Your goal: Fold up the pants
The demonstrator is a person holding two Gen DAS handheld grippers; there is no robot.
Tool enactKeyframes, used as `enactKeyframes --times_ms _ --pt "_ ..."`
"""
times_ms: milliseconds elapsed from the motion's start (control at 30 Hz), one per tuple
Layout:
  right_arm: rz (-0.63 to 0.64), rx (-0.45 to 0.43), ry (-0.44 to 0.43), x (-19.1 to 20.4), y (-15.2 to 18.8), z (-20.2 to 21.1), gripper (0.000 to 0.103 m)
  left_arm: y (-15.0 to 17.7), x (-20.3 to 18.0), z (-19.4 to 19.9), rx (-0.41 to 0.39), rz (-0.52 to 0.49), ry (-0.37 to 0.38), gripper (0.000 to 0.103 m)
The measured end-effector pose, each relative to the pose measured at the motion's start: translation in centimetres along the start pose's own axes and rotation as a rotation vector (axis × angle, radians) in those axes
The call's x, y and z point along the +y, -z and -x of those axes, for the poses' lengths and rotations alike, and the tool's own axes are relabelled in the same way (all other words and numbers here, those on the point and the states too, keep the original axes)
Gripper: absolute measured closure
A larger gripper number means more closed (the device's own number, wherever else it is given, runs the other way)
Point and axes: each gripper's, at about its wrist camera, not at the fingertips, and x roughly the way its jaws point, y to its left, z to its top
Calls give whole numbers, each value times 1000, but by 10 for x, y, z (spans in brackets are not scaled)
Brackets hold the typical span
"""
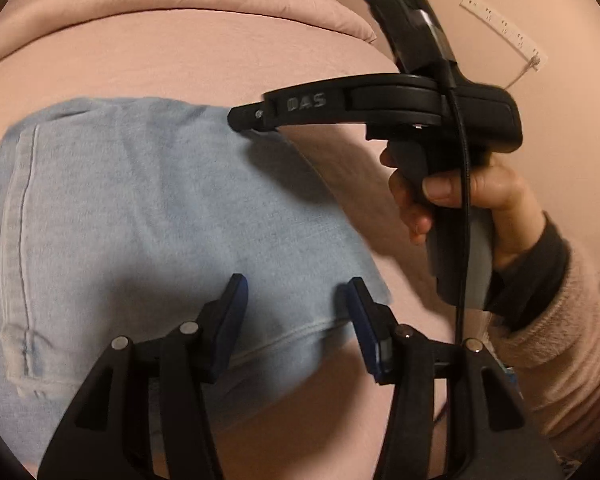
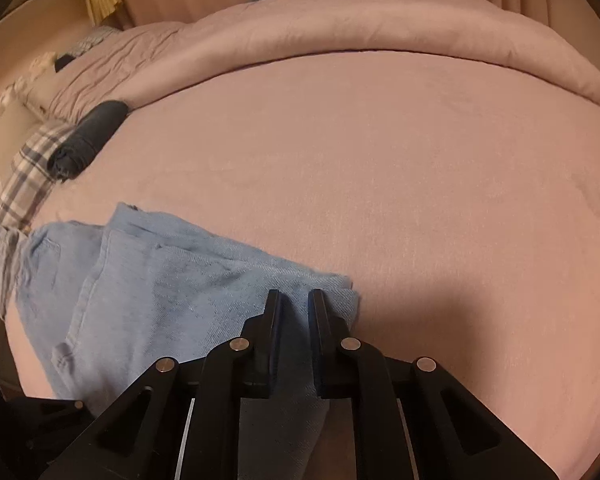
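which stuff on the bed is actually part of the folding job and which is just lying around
Part of the job:
- light blue pants
- right gripper, nearly closed with the pants' corner between its fingers
- left gripper, open over the pants

Just lying about:
- rolled dark garment
- plaid cloth
- folded-back pink duvet
- pink bed sheet under everything

We are seeing open bed [image 2: 380, 160] right of the pants [image 2: 160, 280]; a rolled dark cloth [image 2: 88, 140] is sitting far left.
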Motion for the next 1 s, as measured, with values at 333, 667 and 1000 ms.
enactKeyframes --times_ms 333,667,1000 --pt "36 -82 -67 34 73 51 93 27 57 48 -90 199 -37 36" --pt "39 -131 -32 67 92 58 55 52 57 89 -207 245 -126 12" --pt "131 -97 -159 143 78 35 54 142 139 181 -418 722 -98 12"
